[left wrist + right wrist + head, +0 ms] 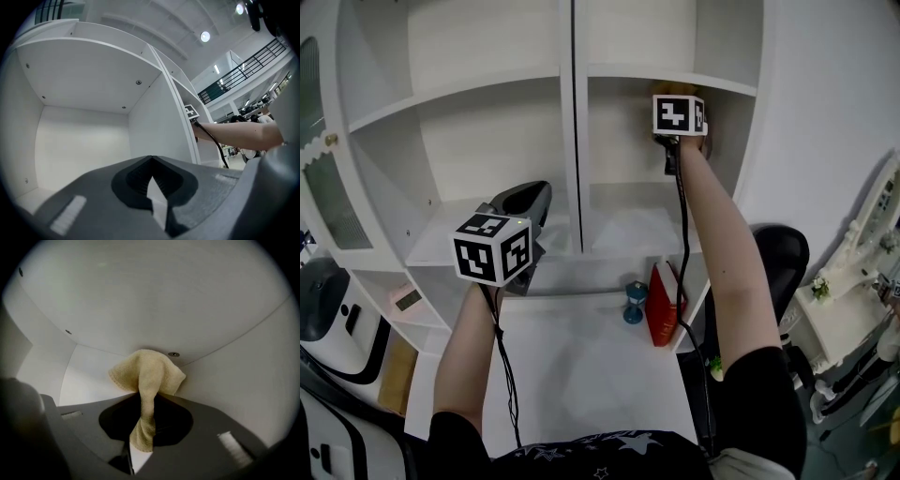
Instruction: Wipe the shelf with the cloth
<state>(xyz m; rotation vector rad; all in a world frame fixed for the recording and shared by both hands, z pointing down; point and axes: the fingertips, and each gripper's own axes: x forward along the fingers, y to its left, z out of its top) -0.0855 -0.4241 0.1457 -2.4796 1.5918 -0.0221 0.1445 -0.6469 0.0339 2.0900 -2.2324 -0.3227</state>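
Note:
A yellow cloth (147, 373) is pinched between the jaws of my right gripper (140, 397). Its free end is bunched against the back corner of a white shelf compartment, under a screw head. In the head view that gripper's marker cube (679, 114) is raised into the upper right compartment, and only a sliver of the cloth (673, 90) shows above it. My left gripper (534, 195) hovers lower, in front of the middle left compartment. Its dark jaws meet at the tip with nothing between them (151, 161). The white shelf board (623, 225) runs below the right arm.
A vertical divider (575, 141) splits the shelf unit into left and right bays. Down on the desk's back edge stand a small blue dumbbell-shaped object (634, 302) and a red box (661, 305). A black chair (783, 258) is at the right, and a cable hangs from each gripper.

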